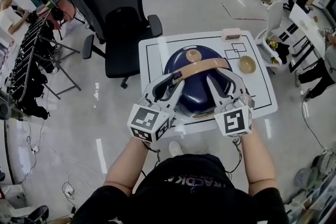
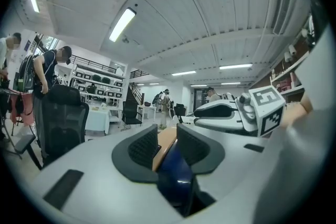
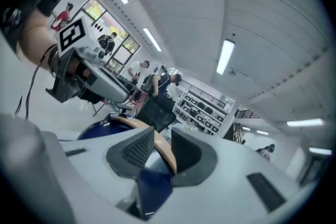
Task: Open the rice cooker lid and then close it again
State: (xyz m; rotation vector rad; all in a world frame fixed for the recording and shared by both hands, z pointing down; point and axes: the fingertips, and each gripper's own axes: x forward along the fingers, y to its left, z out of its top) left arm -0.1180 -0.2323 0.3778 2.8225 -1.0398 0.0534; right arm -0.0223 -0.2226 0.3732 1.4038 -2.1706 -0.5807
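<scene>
White and ruled with thin black lines, the table (image 1: 262, 98) carries the rice cooker (image 1: 195, 87) at its middle. The cooker is a round, glossy dark-blue pot with a domed lid. The left gripper (image 1: 176, 78) and the right gripper (image 1: 218, 75) reach in from the near edge, one to each end of the tan handle (image 1: 205, 65) that arches across the lid. Each gripper's jaws stand slightly apart with the handle strip between them, not clamped on it. A tan bowl (image 1: 247, 64) stands to the cooker's right, apart from it. A small round tan vent (image 1: 192, 54) sits on the lid beyond the handle.
</scene>
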